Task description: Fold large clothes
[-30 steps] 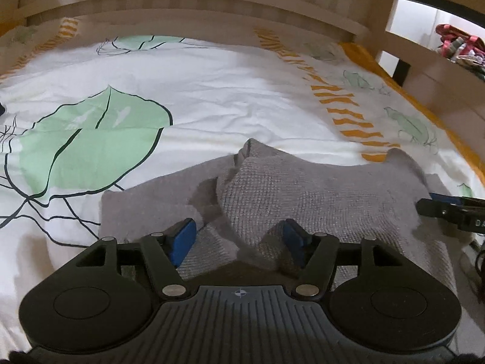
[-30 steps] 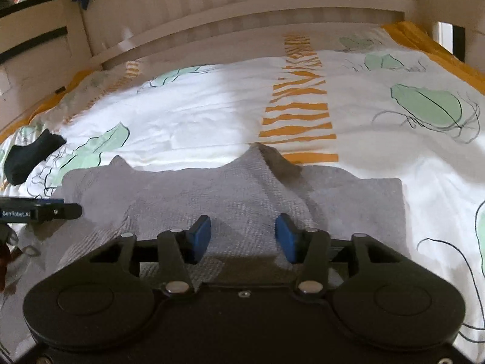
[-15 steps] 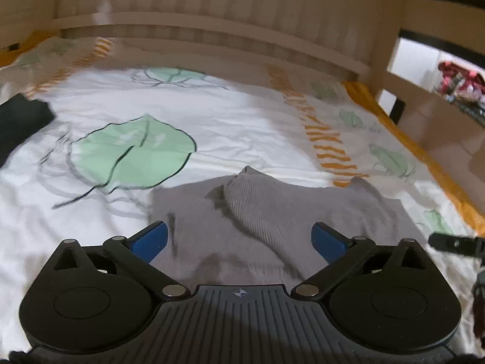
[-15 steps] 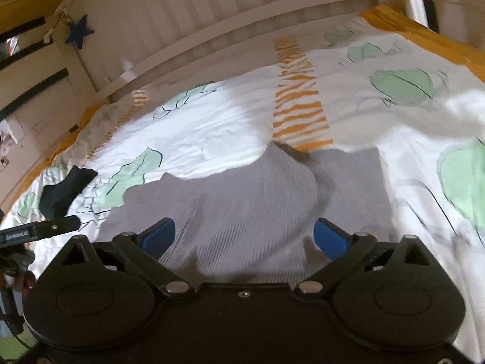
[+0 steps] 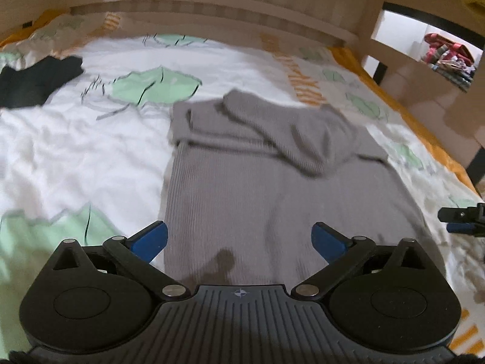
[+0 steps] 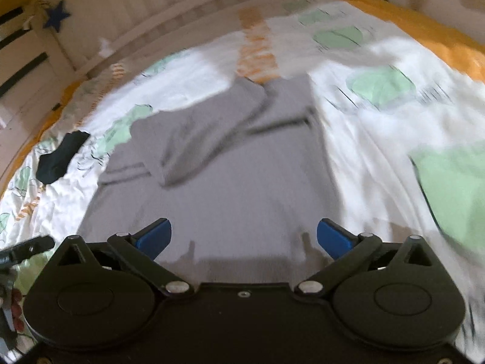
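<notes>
**Two open grippers above a half-folded grey sweater**

Two grippers hang over a bed (image 5: 75,157) covered with a white sheet printed with green leaves and orange stripes. The grey sweater (image 5: 272,188) lies flat on the sheet, its body spread toward the cameras, and at its far end both sleeves are folded inward across the chest, one lying over the other. In the right wrist view the same sweater (image 6: 218,188) fills the middle, with the crossed sleeves at the top.

The left gripper (image 5: 239,239) has its jaws spread wide, the blue pads well apart, with nothing between them; the knit lies below, untouched. The right gripper (image 6: 244,236) is the same: jaws have just been opening and now stand wide, empty, above the sweater's near hem. Part of the right gripper also shows at the right edge of the left wrist view.

A dark garment (image 5: 33,82) lies on the sheet to the left, well apart from the sweater. A pale wooden bed rail (image 5: 212,9) runs behind.
</notes>
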